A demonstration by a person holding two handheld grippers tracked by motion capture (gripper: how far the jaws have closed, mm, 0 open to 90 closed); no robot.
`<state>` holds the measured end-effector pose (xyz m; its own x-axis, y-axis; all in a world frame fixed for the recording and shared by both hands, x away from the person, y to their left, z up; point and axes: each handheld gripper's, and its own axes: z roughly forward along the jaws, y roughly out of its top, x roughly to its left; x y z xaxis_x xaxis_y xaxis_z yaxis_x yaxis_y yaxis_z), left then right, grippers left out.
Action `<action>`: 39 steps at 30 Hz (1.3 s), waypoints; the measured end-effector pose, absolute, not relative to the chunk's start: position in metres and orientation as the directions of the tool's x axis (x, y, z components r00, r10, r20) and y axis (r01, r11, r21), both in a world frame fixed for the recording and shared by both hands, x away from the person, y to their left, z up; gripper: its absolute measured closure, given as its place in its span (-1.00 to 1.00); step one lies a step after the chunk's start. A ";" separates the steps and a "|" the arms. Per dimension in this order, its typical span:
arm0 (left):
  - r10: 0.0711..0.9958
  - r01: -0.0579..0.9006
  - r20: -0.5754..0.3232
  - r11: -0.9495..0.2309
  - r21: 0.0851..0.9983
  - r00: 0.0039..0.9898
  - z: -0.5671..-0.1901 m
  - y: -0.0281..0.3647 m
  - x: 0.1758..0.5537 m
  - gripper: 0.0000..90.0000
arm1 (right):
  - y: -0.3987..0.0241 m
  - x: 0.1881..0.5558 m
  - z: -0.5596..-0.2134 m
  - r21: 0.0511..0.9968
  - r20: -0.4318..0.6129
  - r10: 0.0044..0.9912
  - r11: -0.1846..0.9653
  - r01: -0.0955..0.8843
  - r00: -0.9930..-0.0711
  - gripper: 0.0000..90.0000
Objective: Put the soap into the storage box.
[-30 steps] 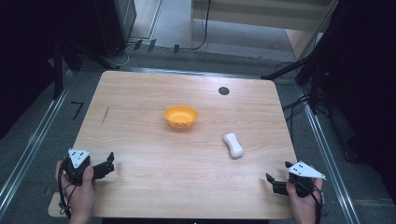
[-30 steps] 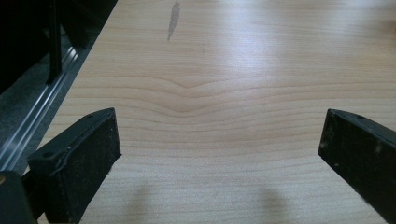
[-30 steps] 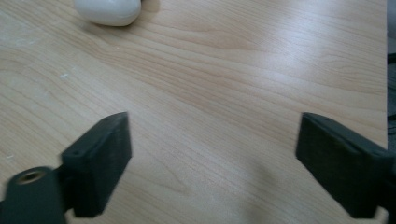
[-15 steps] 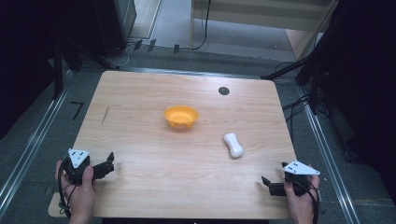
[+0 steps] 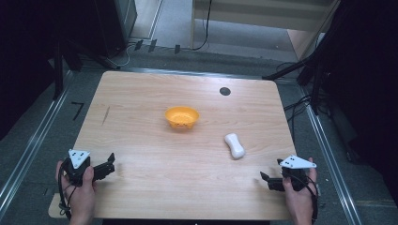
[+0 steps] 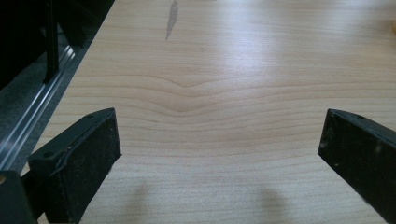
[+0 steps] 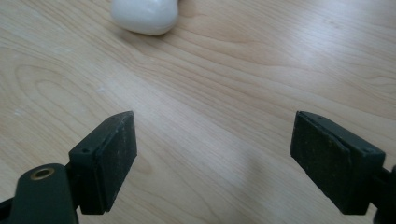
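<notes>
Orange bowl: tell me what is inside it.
In the high view, the orange bowl shows only its own orange inner surface; nothing visible lies in it. Its near rim hides the closest part of the inside.

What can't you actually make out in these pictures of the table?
- White object: right gripper view, the top edge cuts it off; what it is stays unclear, also in the high view.
- Orange bowl: high view, too small to tell whether anything lies inside.
- Black round spot: high view, too small to identify.

Pale smooth wood table (image 5: 141,108), glossy white object (image 5: 234,146), matt orange bowl (image 5: 181,117)
</notes>
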<state>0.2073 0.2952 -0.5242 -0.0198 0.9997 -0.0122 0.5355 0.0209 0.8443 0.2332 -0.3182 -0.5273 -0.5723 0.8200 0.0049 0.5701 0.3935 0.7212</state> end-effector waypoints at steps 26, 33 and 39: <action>1.000 0.540 -0.024 0.028 0.841 -0.015 -0.524 0.296 0.208 -1.00 | -0.278 0.272 -0.504 0.628 0.000 0.799 0.468 0.622 -0.601 -1.00; 1.000 0.540 -0.025 0.030 0.841 -0.016 -0.524 0.296 0.208 -1.00 | -0.269 0.284 -0.501 0.577 0.031 0.807 0.467 0.670 -0.590 -1.00; 1.000 0.539 -0.026 0.030 0.842 -0.014 -0.524 0.296 0.208 -1.00 | -0.263 0.291 -0.498 0.557 0.052 0.811 0.461 0.691 -0.583 -1.00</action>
<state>0.2081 0.2962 -0.5244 -0.0142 0.9996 -0.0264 0.5394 0.0299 0.8415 0.2909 -0.2628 -0.4978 -0.5833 0.8106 0.0518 0.6905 0.4612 0.5572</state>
